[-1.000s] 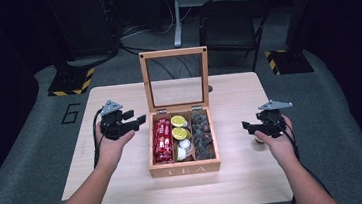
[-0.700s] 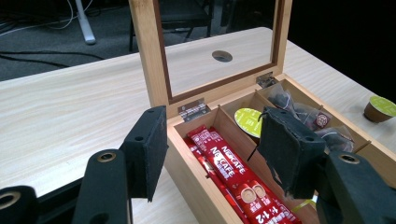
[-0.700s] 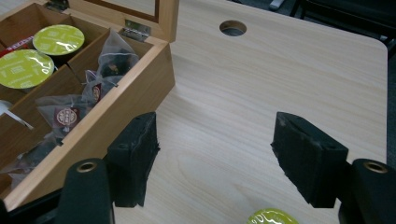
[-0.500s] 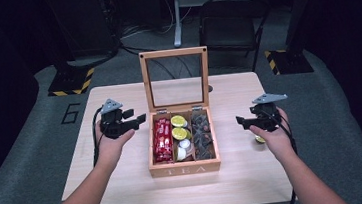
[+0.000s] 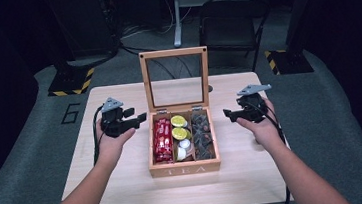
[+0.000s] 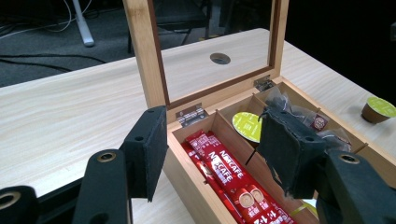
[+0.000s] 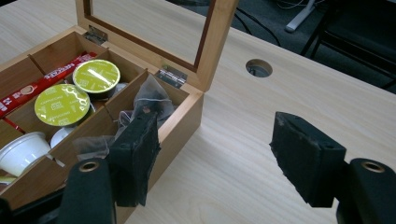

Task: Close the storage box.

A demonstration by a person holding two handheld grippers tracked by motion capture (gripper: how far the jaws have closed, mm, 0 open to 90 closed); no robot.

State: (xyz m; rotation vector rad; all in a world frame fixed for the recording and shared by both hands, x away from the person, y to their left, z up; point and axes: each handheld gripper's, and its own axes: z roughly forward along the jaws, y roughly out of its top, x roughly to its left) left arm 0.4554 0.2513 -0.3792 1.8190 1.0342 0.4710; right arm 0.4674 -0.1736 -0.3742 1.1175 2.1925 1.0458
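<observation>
Three compartments, high view: wooden tea box at mid-table, glass-paned lid upright at the back
Box contents, high view: red coffee sticks in the left bay, green-topped pods and white cups in the middle bay, dark tea bags in the right bay
Left gripper, high view: left gripper just beside the box's left wall, near the hinge end, pointing at the box, nothing held
Right gripper, high view: right gripper off the box's right side, apart from the wall, pointing at the box, nothing held
Table, high view: pale wooden table under everything

Left gripper view, claw: left gripper spread, both pads bare, nothing between them
Left gripper view, box: open tea box straight ahead, coffee sticks showing in the gap between the jaws, one green pod behind them
Left gripper view, stray pod: loose green-lidded pod on the table past the box's far wall

Right gripper view, claw: right gripper spread wide, pads bare, bare tabletop between them
Right gripper view, box: tea box at the left, one jaw in front of its near corner; contact not clear
Right gripper view, contents: two green pods, white cup, tea bags in the nearest bay
Right gripper view, table: round cable hole behind the box
</observation>
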